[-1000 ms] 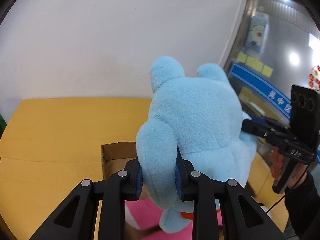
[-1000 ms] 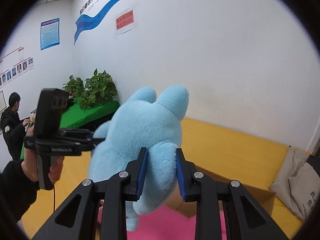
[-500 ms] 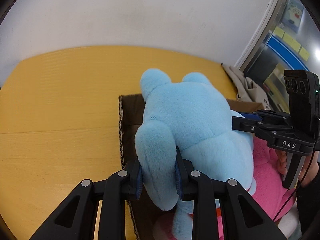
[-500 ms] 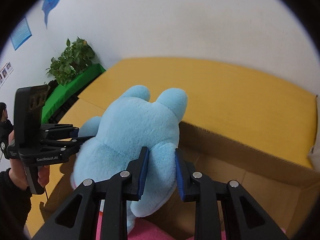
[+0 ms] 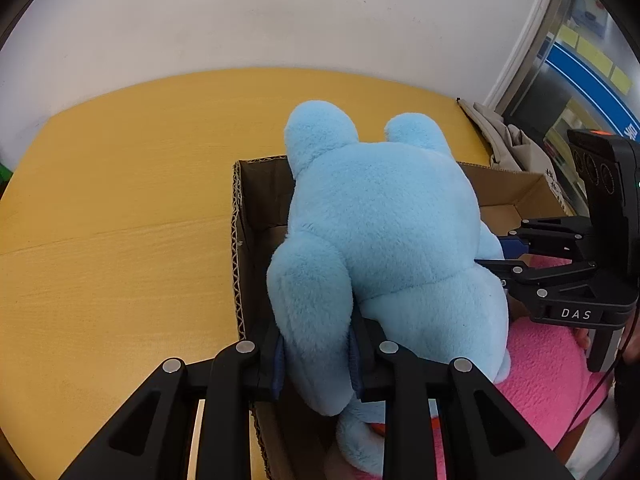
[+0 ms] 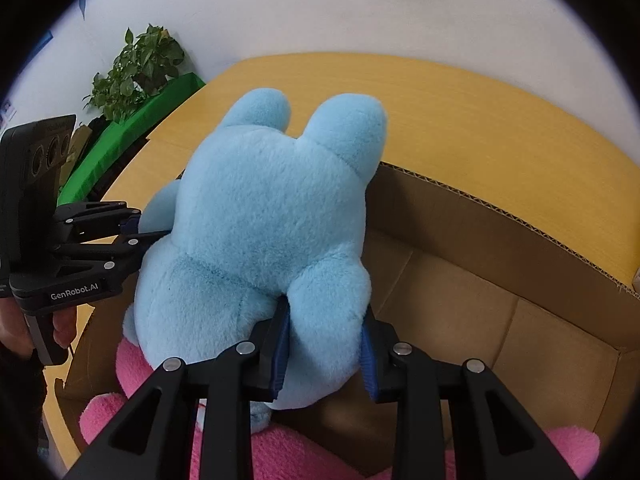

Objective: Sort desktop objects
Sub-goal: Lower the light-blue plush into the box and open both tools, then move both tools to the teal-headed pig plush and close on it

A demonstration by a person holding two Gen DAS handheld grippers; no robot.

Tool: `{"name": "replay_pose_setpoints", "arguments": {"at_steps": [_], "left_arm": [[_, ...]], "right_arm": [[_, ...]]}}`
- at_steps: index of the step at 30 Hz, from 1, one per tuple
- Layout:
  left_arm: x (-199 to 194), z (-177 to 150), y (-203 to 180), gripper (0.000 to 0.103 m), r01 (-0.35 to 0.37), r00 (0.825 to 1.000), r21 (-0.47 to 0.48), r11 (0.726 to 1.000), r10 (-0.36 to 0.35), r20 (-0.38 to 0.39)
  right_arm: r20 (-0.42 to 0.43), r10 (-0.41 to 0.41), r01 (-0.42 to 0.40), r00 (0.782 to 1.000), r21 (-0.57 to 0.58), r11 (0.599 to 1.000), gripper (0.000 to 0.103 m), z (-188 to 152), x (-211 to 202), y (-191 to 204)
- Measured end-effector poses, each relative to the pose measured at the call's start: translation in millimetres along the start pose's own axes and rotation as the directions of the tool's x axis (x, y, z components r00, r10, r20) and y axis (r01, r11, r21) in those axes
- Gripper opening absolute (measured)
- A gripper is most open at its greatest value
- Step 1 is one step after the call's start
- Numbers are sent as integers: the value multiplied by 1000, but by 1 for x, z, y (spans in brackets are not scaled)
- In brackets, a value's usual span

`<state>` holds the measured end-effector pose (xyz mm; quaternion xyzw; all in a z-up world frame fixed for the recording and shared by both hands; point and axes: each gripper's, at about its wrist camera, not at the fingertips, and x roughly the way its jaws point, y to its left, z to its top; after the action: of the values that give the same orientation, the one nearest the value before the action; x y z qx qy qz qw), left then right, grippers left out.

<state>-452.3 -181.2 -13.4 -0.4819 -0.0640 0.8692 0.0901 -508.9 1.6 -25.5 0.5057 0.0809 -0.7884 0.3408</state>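
A light blue plush toy (image 5: pixel 384 240) hangs between both grippers, its back toward both cameras, partly inside an open cardboard box (image 5: pixel 240 240). My left gripper (image 5: pixel 316 356) is shut on one of its limbs. My right gripper (image 6: pixel 324 348) is shut on the opposite limb. The toy (image 6: pixel 260 220) sits low over the box (image 6: pixel 500 248), above a pink plush (image 6: pixel 288 452) lying in the box bottom. The pink plush (image 5: pixel 548 380) also shows in the left wrist view. Each gripper shows in the other's view, the right (image 5: pixel 492 256) and the left (image 6: pixel 140 228).
The box stands on a yellow wooden table (image 5: pixel 120 220) against a white wall. A grey cloth bag (image 5: pixel 504 140) lies at the table's far right corner. A potted plant (image 6: pixel 136 68) and a green-covered surface (image 6: pixel 132 120) are beyond the table's left end.
Both grippers have lowered the blue plush toy from above the table down into the cardboard box. Both grips stay the same.
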Motion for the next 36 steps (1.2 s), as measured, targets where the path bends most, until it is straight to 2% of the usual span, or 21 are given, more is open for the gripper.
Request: {"name": "replay_pose_setpoints", "arguments": {"at_steps": [4,8,11,12,14,15,16,18,22,26,28,31,33,36], "left_arm": [[-6,-10,0,25,-7,1000,7,1000,7,-4],[-20,-14,1,28,-10,1000,3,1000,9,16],[-61,-42,-14,47,6,997,4,1000,-6,74],[-75,-51,-19,64,11,996,4,1000,-12,94],[-103,-69,-29,77,22,991,5,1000,-22,133],[-117,-78,-34,78,27,988,6,1000,-27,152],[-130,-87,-39,79,32,985,7,999,-33,171],[-158,-105,-49,84,42,977,9,999,-43,210],[-211,-142,-71,85,65,958,16,998,-66,280],[-211,-204,-121,85,127,961,68,990,-139,237],[-206,-229,-144,85,142,964,99,985,-161,213],[-191,-260,-174,85,155,970,145,977,-179,167],[-185,-266,-182,85,165,968,143,976,-187,165],[-177,-265,-184,85,180,964,119,976,-199,174]], "right_arm": [[-33,15,-15,999,-17,1000,30,-9,2,8],[-23,-36,35,999,-29,999,35,-11,-6,19],[10,-53,53,999,-31,998,44,-13,-34,24],[25,-46,47,999,-36,998,49,-14,-47,25],[78,-32,35,996,-44,998,55,-21,-87,27],[114,-19,25,993,-50,998,56,-27,-111,29],[156,1,9,988,-57,998,57,-37,-140,31],[244,56,-37,968,-81,996,66,-70,-204,38],[383,165,-118,909,-143,983,72,-152,-311,65],[454,158,-108,877,-134,985,77,-228,-371,79],[433,90,-52,897,-99,994,77,-257,-375,70],[354,-25,20,935,16,1000,77,-279,-352,36],[298,-106,82,948,94,992,77,-282,-324,3],[221,-133,92,966,184,979,77,-273,-271,-34]]}}
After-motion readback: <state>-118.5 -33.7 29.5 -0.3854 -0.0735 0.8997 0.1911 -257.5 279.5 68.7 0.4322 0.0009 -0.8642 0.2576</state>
